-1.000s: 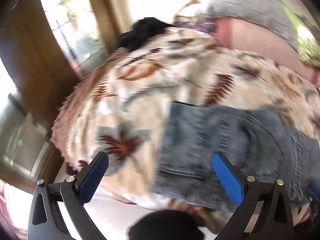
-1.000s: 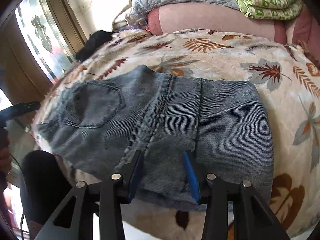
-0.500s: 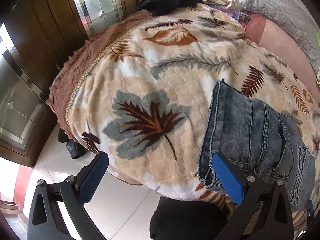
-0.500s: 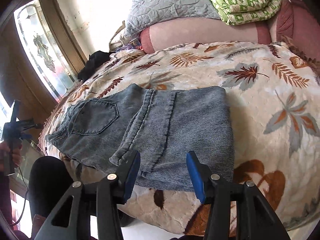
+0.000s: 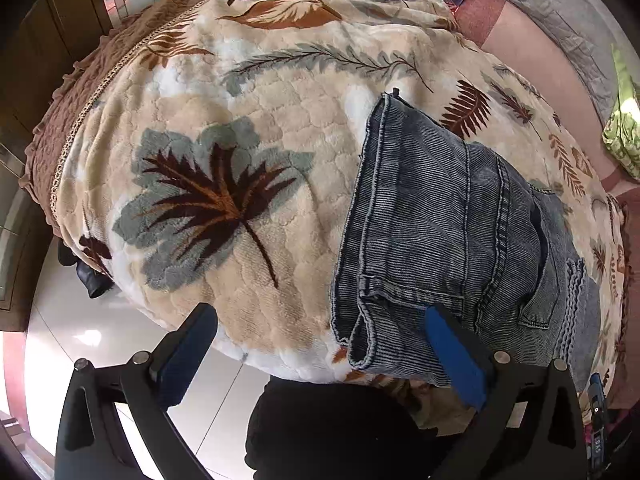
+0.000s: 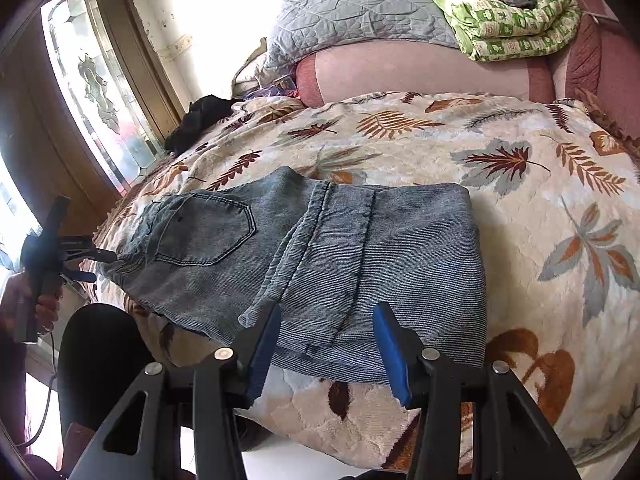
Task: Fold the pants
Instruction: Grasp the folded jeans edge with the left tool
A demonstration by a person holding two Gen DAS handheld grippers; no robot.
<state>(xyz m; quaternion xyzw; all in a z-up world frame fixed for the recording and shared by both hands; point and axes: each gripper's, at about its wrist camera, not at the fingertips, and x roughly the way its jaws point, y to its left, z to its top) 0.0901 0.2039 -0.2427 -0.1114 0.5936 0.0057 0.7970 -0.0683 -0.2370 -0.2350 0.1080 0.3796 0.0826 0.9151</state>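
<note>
Folded jeans (image 6: 320,248): lying mid-frame on the leaf-print blanket (image 6: 520,208), long axis left-right, waistband leftward. Right gripper (image 6: 326,344) and left gripper (image 5: 320,344): both gaping, holding nothing, now pulling back from the denim since earlier.

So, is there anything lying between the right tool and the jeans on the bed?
Nothing visible. The right tool is open and empty, directly before the near edge of the folded jeans, with only the leaf-patterned blanket under them. The left tool is off at their pocket end, also open.
</note>
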